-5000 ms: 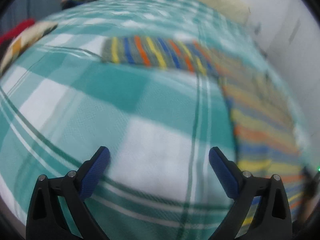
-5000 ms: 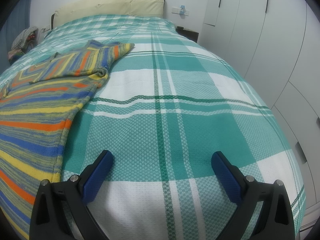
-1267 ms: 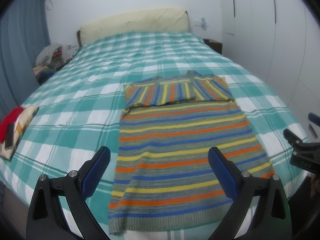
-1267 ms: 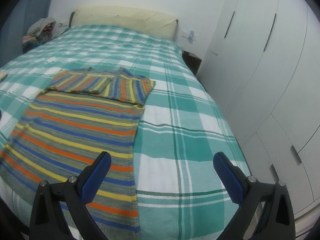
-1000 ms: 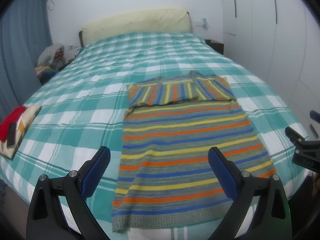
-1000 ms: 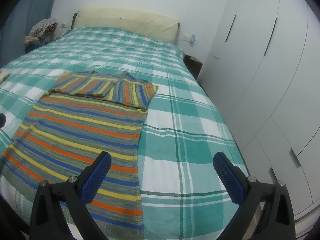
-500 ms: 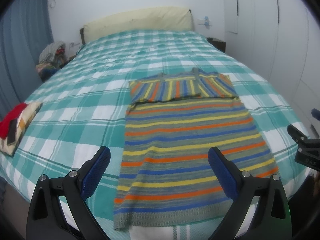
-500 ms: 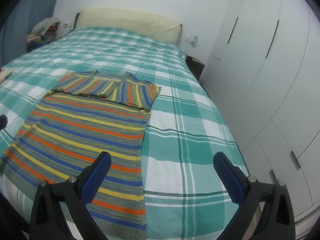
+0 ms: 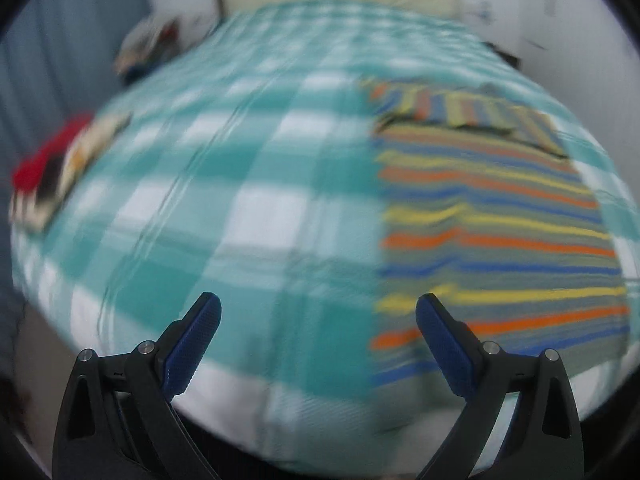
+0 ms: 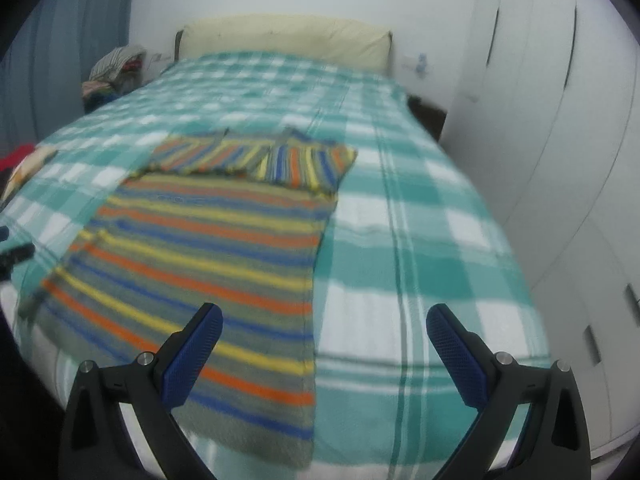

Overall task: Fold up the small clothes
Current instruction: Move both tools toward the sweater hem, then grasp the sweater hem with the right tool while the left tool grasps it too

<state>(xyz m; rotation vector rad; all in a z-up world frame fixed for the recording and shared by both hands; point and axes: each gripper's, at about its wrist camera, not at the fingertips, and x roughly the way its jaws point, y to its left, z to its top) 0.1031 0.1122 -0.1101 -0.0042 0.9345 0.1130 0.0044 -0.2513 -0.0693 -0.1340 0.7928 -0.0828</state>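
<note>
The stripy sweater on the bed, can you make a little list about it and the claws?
garment: stripy sweater, lying flat on the bed, sleeves folded across its top
surface: green checked bedspread
left claw: open, empty, above the bedspread beside the sweater
right claw: open, empty, above the sweater's near right corner
left view: blurred
also there: red item at the bed's left edge

The sweater (image 10: 212,248) lies on the bed (image 10: 432,216), pillow (image 10: 284,36) behind it.

Striped knit garment (image 10: 208,248) in grey, orange, yellow, blue lies flat on the checked bed (image 10: 420,240), hem at the near edge. Top part folded down over the body, stripes there running lengthwise.
</note>
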